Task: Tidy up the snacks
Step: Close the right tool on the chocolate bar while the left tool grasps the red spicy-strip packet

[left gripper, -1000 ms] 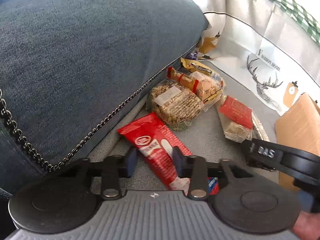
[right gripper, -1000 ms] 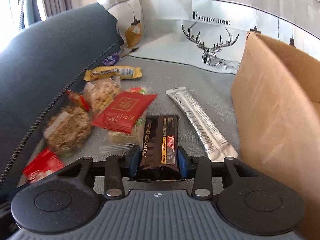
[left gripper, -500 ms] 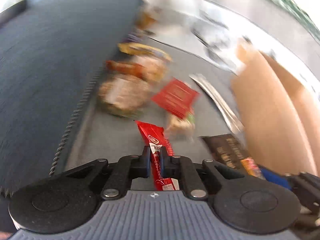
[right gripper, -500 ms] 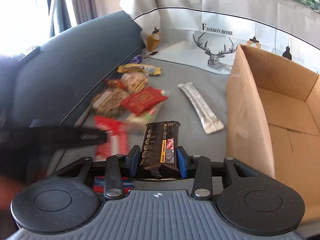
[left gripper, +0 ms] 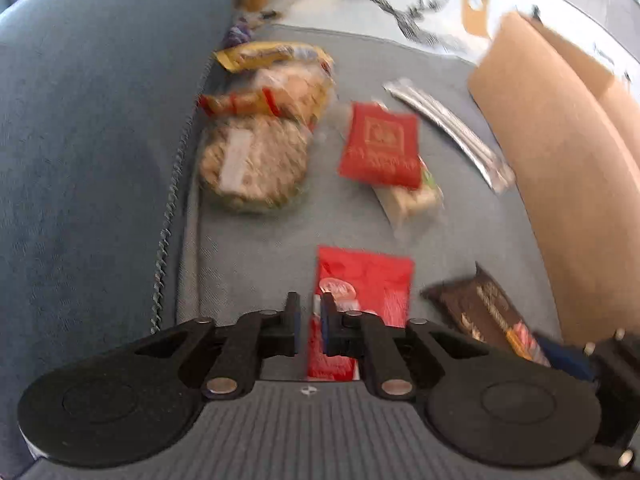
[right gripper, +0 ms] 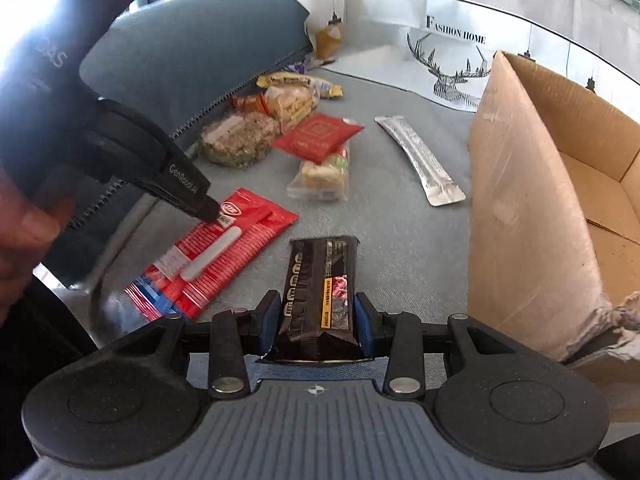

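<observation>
My left gripper (left gripper: pixel 310 300) points down at a long red snack packet (left gripper: pixel 364 284) on the grey sofa seat. Its jaws are opening, still narrow, with only the packet's left edge in the gap and no pad plainly pressing it. The right wrist view shows that gripper's tip (right gripper: pixel 210 212) at the packet's (right gripper: pixel 224 248) upper edge. My right gripper (right gripper: pixel 316 304) is shut on a dark chocolate bar (right gripper: pixel 320 280), held just left of the open cardboard box (right gripper: pixel 532 200). The bar (left gripper: pixel 480 308) also shows low at the right of the left wrist view.
More snacks lie on the seat: a round oat cake (left gripper: pixel 256 160), a square red packet (left gripper: pixel 380 148) over a clear cracker pack (left gripper: pixel 412 196), a silver stick (left gripper: pixel 448 132), a yellow wrapper (left gripper: pixel 272 54). A blue cushion (left gripper: pixel 92 140) walls the left; the box (left gripper: pixel 560 180) stands right.
The left gripper closed over the red packet, rolled and rose a little, and its jaws have parted slightly again. The right gripper carried the chocolate bar up beside the box.
</observation>
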Motion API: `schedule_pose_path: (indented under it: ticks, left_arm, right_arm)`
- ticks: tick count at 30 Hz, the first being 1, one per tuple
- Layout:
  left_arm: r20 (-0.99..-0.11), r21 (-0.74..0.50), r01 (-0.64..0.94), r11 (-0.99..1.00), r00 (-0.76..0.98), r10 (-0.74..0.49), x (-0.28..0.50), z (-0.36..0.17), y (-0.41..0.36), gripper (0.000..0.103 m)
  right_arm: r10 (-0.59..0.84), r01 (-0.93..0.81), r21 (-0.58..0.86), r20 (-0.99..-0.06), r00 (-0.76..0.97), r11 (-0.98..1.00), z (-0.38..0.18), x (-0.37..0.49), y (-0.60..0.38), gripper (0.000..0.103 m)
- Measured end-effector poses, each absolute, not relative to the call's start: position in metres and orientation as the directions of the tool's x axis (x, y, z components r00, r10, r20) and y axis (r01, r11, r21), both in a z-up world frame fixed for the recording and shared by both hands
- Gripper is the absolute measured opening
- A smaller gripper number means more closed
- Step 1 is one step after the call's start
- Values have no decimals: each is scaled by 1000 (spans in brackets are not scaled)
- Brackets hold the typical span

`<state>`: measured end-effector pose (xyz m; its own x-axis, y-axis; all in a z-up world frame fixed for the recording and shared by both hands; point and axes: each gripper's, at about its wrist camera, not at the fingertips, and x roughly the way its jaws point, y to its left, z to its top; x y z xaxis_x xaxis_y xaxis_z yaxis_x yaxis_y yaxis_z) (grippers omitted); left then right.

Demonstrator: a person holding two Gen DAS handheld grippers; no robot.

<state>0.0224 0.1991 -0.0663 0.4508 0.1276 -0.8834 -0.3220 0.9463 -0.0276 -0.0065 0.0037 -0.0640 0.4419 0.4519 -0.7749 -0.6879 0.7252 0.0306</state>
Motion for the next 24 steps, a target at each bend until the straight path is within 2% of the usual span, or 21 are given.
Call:
schedule_pose_path:
  ticks: [1,2,5,7,9,15,19,24]
  left_arm:
    - [-875,-32,-326,945,466,131,23,-64,199,37]
    - [-870,-38,-321,946,477,127,22,-62,197,42]
    - [-867,-86,-300,950,492,77,22,-62,195,46]
    - [-872,-103,-295,950,487,57,27,-63,195,54]
    - [-879,-107,-296,949,474,49,28,-63,194,58]
    - [-894,-142,-308,941,448,12,29,-70,200,61]
    - [-905,-110,-292,950,424,25,33,-72,195,68]
    - [-912,-55,-220,974,407,41,34,-74,179,70]
  right_arm:
    - [453,-689,35,-777,437,724,-65,-5,4,42]
    - [458,-690,43,-778,430,722,-67,-4,5,42]
    - [455,-681,55,-782,426,731,-73,-1,3,44]
    - [453,-677,64,-788,416,733,-78,1,2,47]
    - [454,-678,68,-791,410,732,-80,3,1,49]
    - [471,-680,84,-782,408,729,-81,6,0,52]
    - [473,-677,90,-782,406,730,-84,10,1,52]
    - [471,-680,81,-780,412,728,-86,10,2,52]
